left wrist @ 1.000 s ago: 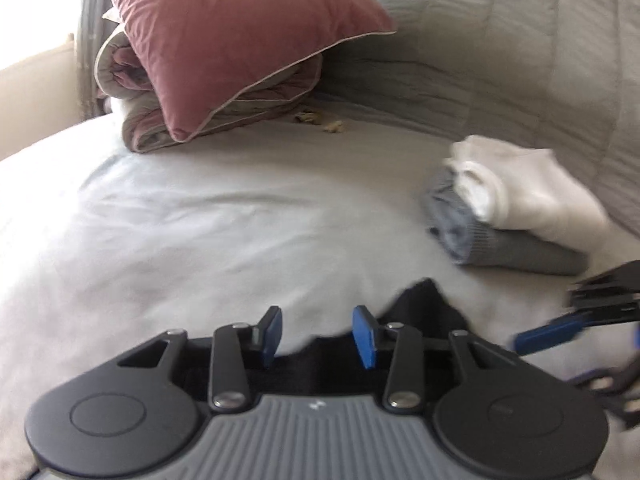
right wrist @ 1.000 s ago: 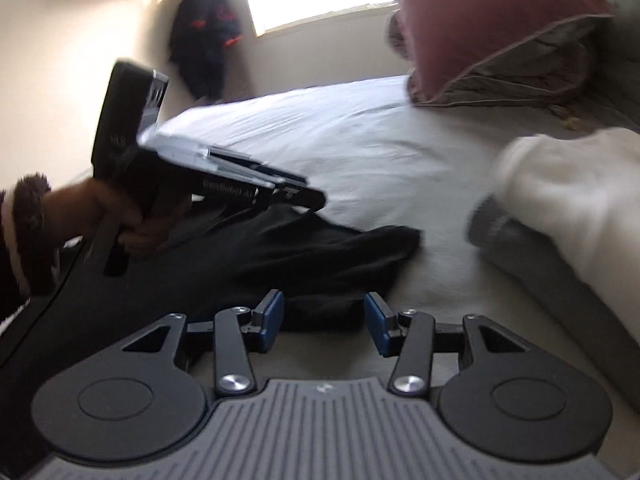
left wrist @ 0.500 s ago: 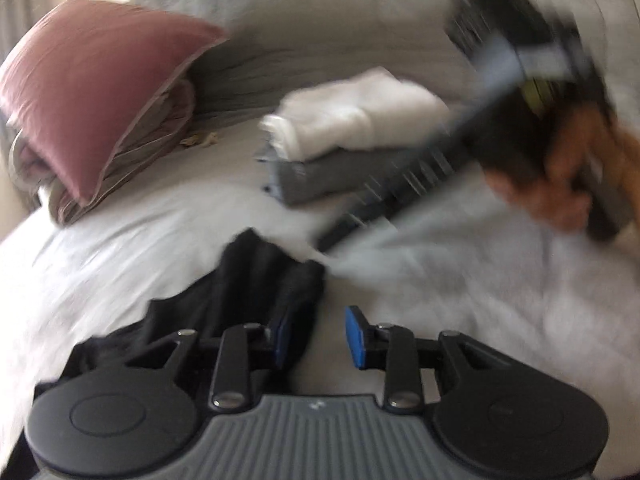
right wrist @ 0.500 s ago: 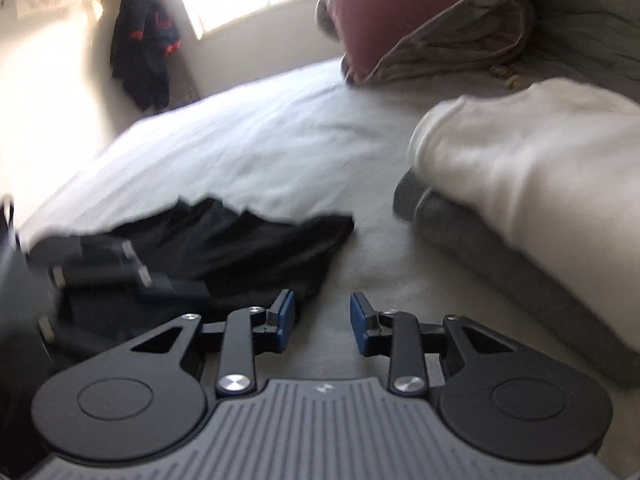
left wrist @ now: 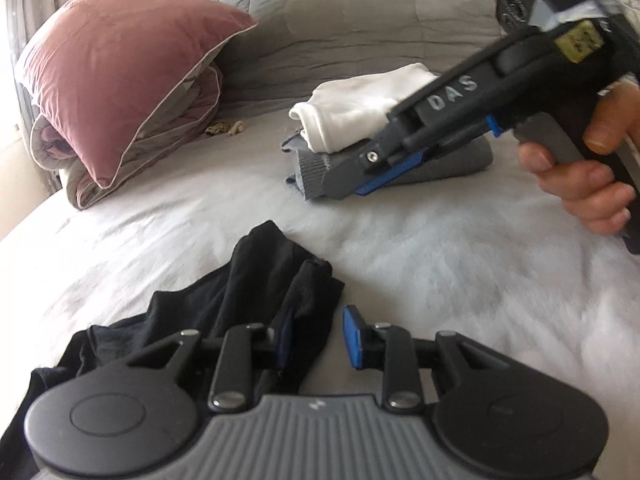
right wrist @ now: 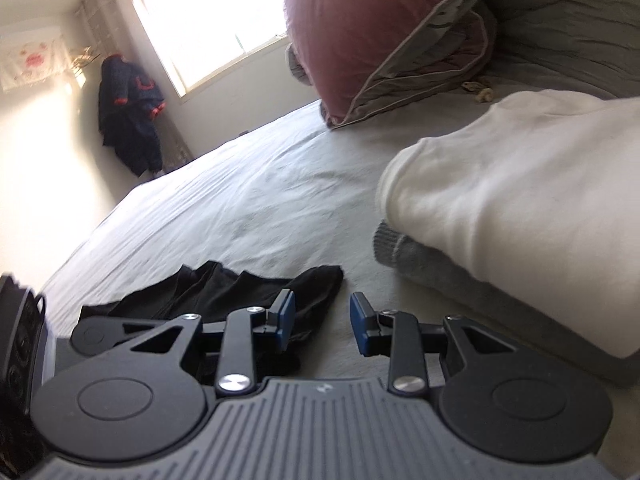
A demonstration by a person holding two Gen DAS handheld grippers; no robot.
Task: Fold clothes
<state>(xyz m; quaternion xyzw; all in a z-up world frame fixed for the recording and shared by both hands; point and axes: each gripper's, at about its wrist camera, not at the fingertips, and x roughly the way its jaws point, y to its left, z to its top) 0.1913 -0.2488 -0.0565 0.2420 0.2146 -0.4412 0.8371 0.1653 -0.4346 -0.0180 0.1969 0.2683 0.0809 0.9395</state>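
A crumpled black garment (left wrist: 240, 300) lies on the pale bed sheet (left wrist: 420, 264). My left gripper (left wrist: 318, 336) hovers low over its right edge. Its jaws are closing, a strip of black cloth lies under the gap, and the pads do not press on it. A hand holds my right gripper (left wrist: 372, 176) in front of a folded stack: a white garment (left wrist: 352, 120) on a grey one (left wrist: 316, 168). In the right wrist view the right gripper (right wrist: 322, 322) is open over bare sheet, the black garment's tip (right wrist: 320, 280) by its left finger.
A maroon pillow (left wrist: 120, 72) rests on a folded duvet (left wrist: 80, 184) at the back left, against a grey quilted backing (left wrist: 340, 12). The folded stack (right wrist: 520, 208) fills the right wrist view's right side. A window (right wrist: 208, 20) and a hanging dark coat (right wrist: 128, 112) are beyond the bed.
The left view has swung so the black garment now sits under its fingers, and the right gripper has come into it by the folded stack. Both grippers' jaws have narrowed.
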